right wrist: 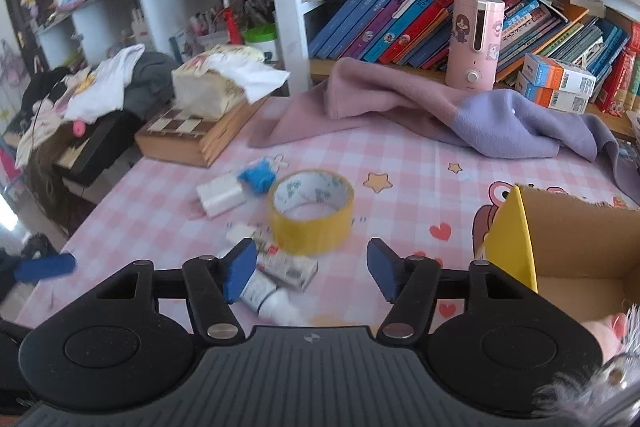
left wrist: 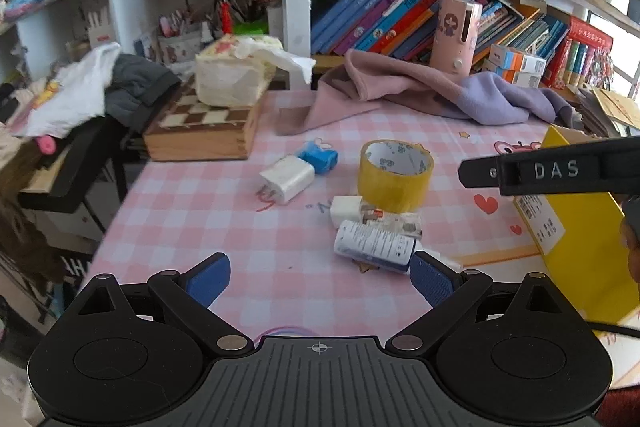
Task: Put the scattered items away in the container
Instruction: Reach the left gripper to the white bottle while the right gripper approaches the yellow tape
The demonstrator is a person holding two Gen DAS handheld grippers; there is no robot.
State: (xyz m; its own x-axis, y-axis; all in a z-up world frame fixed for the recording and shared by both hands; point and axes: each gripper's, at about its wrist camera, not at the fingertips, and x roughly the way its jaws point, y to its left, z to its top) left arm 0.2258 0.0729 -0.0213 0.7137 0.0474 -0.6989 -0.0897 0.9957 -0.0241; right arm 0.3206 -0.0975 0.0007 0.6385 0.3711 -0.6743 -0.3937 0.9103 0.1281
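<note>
A yellow tape roll (left wrist: 394,175) (right wrist: 311,215) stands mid-table on the pink checked cloth. Beside it lie a white charger (left wrist: 286,178) (right wrist: 221,194), a blue toy (left wrist: 319,156) (right wrist: 258,177), a small white plug (left wrist: 346,211), a small carton (right wrist: 289,267) and a white tube (left wrist: 374,245) (right wrist: 267,295). The yellow cardboard box (left wrist: 584,227) (right wrist: 576,247) stands open at the right. My left gripper (left wrist: 320,279) is open, above the cloth, its right pad beside the tube. My right gripper (right wrist: 312,269) is open, just over the tube and carton.
A wooden chess box (left wrist: 204,131) with a tissue pack (left wrist: 232,75) sits at the back left. A pink and purple cloth (left wrist: 420,91) lies along the back under the bookshelf. A pink device (left wrist: 456,35) stands behind it. Clothes (left wrist: 100,91) pile at the left edge.
</note>
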